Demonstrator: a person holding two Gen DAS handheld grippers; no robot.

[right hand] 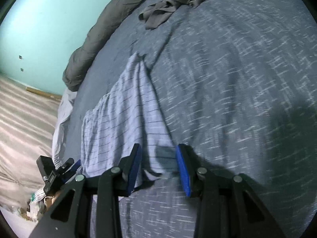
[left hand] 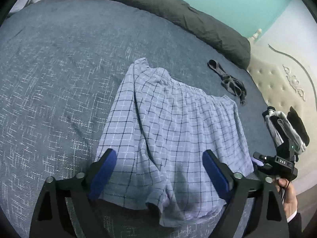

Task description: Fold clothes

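Light-blue plaid shorts (left hand: 178,123) lie spread on the blue bed cover (left hand: 59,79), waistband far, leg hems near. My left gripper (left hand: 158,151) hovers over the near hem, open wide, and its blue pads straddle the cloth without pressing it. In the right wrist view the same shorts (right hand: 122,115) run up to my right gripper (right hand: 158,146). Its blue pads stand apart with a corner of the hem lying between them, so it is open. The right gripper (left hand: 277,164) also shows at the shorts' right edge, held by a hand (left hand: 289,190). The left gripper (right hand: 57,170) shows at lower left.
A rolled dark grey duvet (left hand: 178,13) lines the far side of the bed. A small dark garment (left hand: 227,79) lies beyond the shorts, and a crumpled grey one (right hand: 174,2) lies further off. Folded grey and black clothes (left hand: 287,130) sit by the cream headboard (left hand: 277,83).
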